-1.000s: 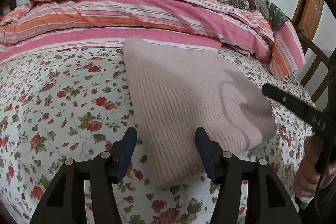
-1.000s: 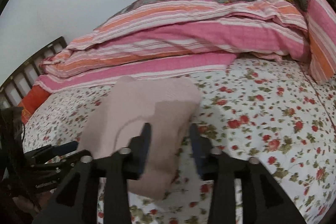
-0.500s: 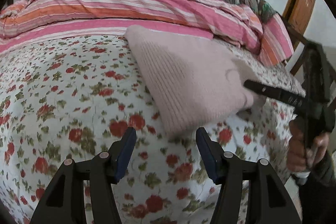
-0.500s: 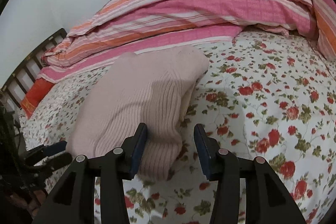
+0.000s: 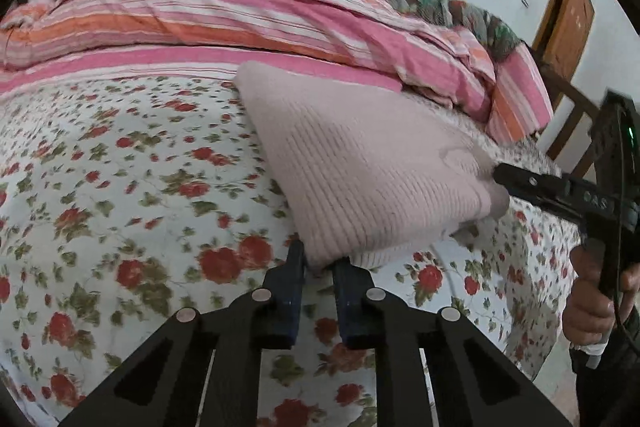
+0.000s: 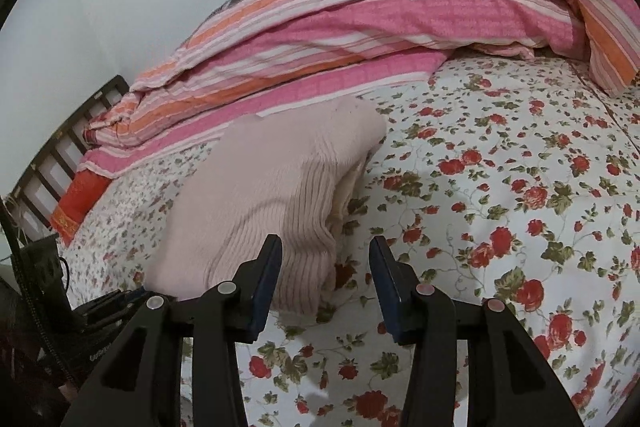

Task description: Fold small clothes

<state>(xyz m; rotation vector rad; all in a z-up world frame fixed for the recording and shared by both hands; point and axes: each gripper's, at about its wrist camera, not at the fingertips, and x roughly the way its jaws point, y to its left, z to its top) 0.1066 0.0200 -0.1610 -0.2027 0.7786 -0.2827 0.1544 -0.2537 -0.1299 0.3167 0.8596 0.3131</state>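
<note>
Left wrist view, left to right:

- Flowered bedsheet (image 5: 120, 187) across the left and lower frame; striped quilt (image 5: 240, 15) bunched along the top.
- Pink knitted sweater (image 5: 360, 167) at centre frame, already folded into a thick pad, flat on the bed, far edge touching the quilt.
- Left tool (image 5: 318, 267) at bottom centre: fingers drawn close and clamped on the near corner of the sweater.
- Right tool at right edge of frame, tip against the right-hand end of the sweater.

Right wrist view, left to right:

- Bed rail (image 6: 60, 163) at far left; part of the left tool low in the lower left corner.
- Sweater left of centre, ribbed layers stacked, a paler inner layer showing at the right edge of the fold.
- Right tool (image 6: 324, 275) at bottom centre: fingers spread wide apart, holding nothing; left finger (image 6: 266, 279) against the near end of the sweater, right finger over bare sheet.

Handling, as judged:

- Soft, light, limp knit; no stiffness, so sags wherever unsupported.
- Stretchy rib; likely to distort under a hard pull.
- Not slippery, not fragile; snagging of loops possible at finger edges.
- Layers liable to slide apart if lifted by one ply only.
- Best hold: through all layers at a folded edge or corner, one tool per end.
</note>
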